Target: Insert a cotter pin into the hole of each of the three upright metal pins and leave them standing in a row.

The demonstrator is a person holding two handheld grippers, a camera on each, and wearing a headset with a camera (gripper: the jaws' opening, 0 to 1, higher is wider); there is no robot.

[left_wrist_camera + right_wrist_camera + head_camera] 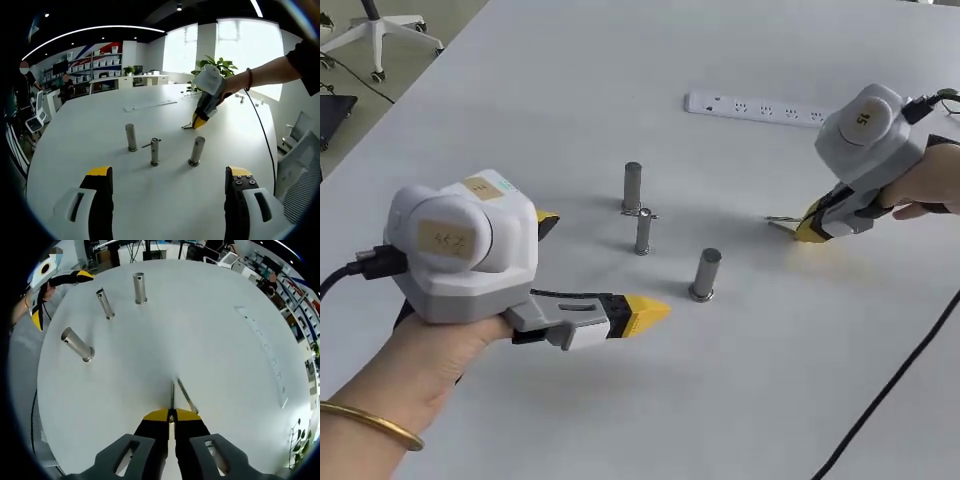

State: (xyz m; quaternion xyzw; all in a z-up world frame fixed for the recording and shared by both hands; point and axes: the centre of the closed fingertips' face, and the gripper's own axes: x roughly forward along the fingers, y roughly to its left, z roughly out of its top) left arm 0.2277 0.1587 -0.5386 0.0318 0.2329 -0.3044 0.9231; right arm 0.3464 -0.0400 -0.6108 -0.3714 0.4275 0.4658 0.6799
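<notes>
While flat, cotter pin [172, 395] between tongs [171, 414]

On my white table [620, 70]: far pin [632, 187], middle pin [643, 232] with crosspiece, near pin [705, 274], all upright. My left gripper [601, 263], jaws apart. My right gripper [807, 231], pinching cotter pin [782, 220]. Power strip [755, 108].

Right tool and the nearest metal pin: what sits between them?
Just bare table, as the head view shows. Only the cotter pin pinched in the right tool pokes toward the nearest metal pin.
</notes>
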